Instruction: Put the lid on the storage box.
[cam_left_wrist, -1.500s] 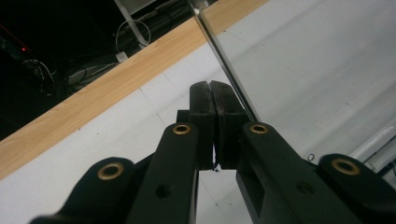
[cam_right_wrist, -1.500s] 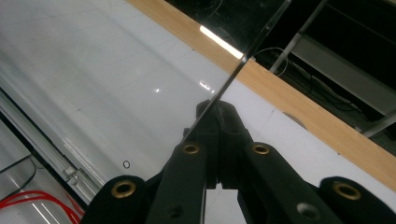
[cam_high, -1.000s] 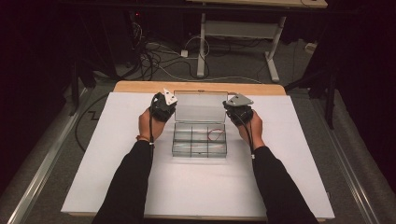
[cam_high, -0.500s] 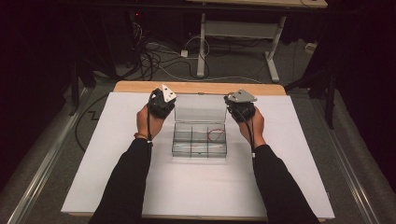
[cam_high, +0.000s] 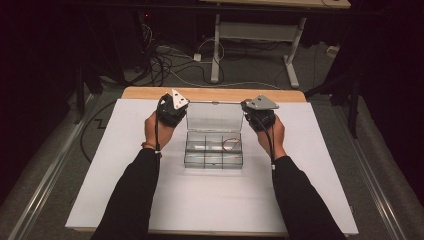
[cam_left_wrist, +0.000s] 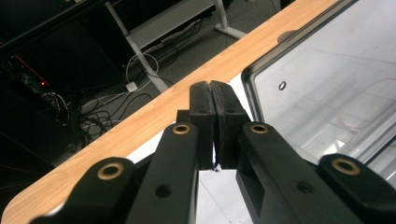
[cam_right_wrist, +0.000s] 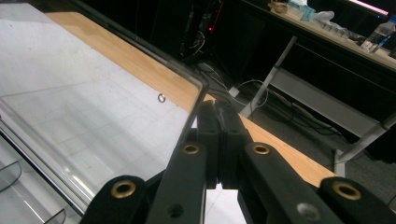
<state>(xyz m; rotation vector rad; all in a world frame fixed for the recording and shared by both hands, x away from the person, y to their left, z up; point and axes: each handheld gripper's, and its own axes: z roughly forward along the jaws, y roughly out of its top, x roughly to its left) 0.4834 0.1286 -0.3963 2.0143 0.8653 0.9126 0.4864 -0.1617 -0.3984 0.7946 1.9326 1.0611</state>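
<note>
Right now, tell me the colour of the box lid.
Clear, see-through plastic lid with a darker rim; the right gripper view shows it best.

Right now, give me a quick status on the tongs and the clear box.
Left tongs shut, at the raised lid's left corner. Right tongs shut, at its right corner. Clear box open on the white sheet. Nothing in the way.

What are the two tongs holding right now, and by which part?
Nothing. Both the left tongs and right tongs are shut on themselves, standing beside the top corners of the clear plastic compartment box's raised lid.
</note>
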